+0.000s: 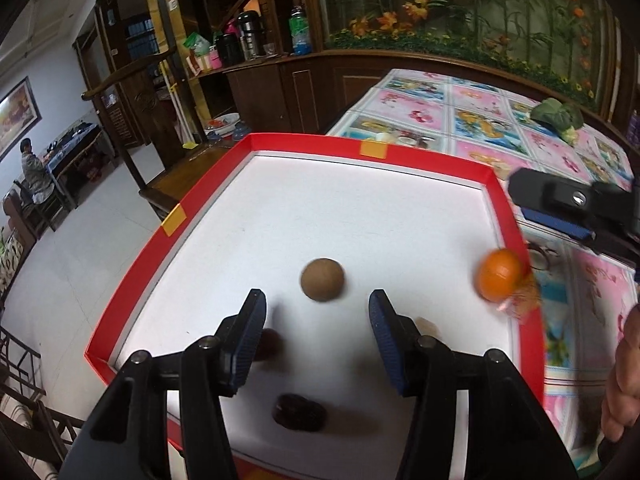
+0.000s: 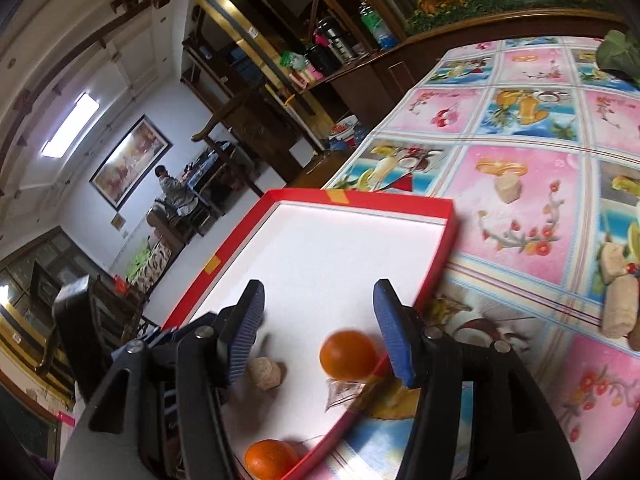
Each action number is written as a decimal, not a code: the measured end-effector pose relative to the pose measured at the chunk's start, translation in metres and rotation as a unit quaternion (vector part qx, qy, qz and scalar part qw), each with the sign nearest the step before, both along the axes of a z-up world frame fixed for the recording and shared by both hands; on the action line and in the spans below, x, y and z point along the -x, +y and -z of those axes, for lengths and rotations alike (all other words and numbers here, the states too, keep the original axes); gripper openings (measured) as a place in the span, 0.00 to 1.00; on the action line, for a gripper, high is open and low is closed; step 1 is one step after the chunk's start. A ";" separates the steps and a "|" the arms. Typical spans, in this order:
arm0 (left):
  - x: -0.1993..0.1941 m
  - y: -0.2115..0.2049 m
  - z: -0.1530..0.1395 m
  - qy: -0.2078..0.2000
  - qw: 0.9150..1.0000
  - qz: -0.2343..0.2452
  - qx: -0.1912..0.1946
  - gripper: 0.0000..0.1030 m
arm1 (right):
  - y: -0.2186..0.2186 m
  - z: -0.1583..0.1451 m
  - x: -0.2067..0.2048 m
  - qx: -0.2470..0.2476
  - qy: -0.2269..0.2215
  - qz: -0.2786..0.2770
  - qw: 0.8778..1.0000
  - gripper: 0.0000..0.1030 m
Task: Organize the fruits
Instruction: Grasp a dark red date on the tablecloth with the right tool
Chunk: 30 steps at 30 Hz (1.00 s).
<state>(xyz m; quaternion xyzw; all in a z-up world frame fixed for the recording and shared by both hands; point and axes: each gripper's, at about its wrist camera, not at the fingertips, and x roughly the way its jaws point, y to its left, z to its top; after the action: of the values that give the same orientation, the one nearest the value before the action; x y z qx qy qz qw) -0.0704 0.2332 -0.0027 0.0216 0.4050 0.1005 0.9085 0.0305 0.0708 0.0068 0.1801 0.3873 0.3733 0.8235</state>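
A red tray (image 1: 128,300) with a white floor lies on the table. In the left wrist view my left gripper (image 1: 317,308) is open over it, with a round brown fruit (image 1: 322,279) just beyond its tips. Two dark fruits (image 1: 299,412) lie under the fingers. A blurred orange (image 1: 500,276) is at the tray's right rim, below my right gripper (image 1: 536,204). In the right wrist view my right gripper (image 2: 318,300) is open; the orange (image 2: 348,355) is low between its fingers, close to the right one, with no pad pressing on it. A second orange (image 2: 270,458) and a beige piece (image 2: 266,374) lie in the tray.
The table wears a pink and blue flowered cloth (image 2: 520,128). Beige pieces (image 2: 620,308) lie on it to the right of the tray, and a green vegetable (image 1: 556,116) at the far end. A wooden cabinet (image 1: 280,92) stands behind. A person sits far off (image 1: 34,168).
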 end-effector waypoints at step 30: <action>-0.012 -0.137 -0.026 -0.003 0.985 0.172 -0.001 0.58 | -0.251 -0.007 0.017 0.124 -0.010 0.156 0.980 0.57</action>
<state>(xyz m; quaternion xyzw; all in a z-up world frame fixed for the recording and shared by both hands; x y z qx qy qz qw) -0.0581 0.0960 0.0229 0.0913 0.3926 -0.0564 0.9134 0.0132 -0.1800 0.0141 0.1313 0.3895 0.1906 0.8915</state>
